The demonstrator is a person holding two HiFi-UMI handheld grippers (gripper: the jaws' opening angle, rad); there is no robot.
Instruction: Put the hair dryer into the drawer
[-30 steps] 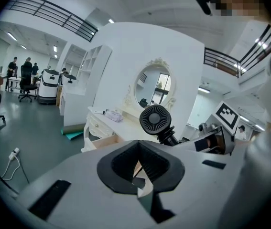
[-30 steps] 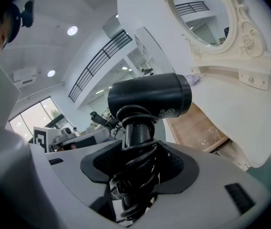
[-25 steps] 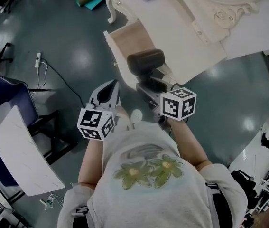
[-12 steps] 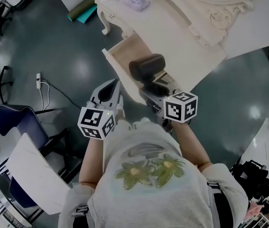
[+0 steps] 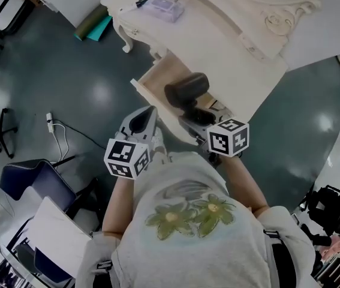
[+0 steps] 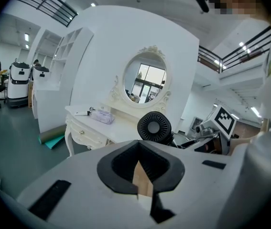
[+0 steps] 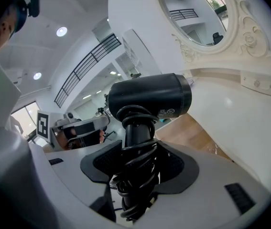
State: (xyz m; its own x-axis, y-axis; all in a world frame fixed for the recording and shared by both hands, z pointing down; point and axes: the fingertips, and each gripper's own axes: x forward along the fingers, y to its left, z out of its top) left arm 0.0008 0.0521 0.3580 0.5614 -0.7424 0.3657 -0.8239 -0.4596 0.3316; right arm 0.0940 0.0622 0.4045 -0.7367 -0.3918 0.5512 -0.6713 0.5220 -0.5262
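Head view showed a white dressing table (image 5: 229,38) standing on a grey-green floor (image 5: 68,83), with an ornate oval mirror (image 6: 145,78) above it, the latter seen plainly in the left gripper view. A person in a pale shirt with a flower print (image 5: 187,221) stood at the table's front, one gripper in each hand. Below the tabletop, a drawer (image 5: 158,77) stood pulled out, its light wooden floor exposed.

The right gripper (image 7: 136,171) had its jaws closed on the handle of the black hair dryer (image 7: 149,97), with the dryer's cord (image 7: 135,194) coiled round that handle and pinched between the dark pads along with it. The dryer's barrel lay level and crosswise. In the head view it hung over the open drawer, and in the right gripper view the wooden floor lay below it and apart from it.

The left gripper (image 5: 146,116) was held just beside the drawer's outer corner, its jaws drawn together with nothing between them. Its own view looked across to the round rear grille of the dryer.

On the far end of the tabletop rested a small lilac box (image 5: 165,8). A teal roll (image 5: 95,26) lay on the floor near the table's curved leg.
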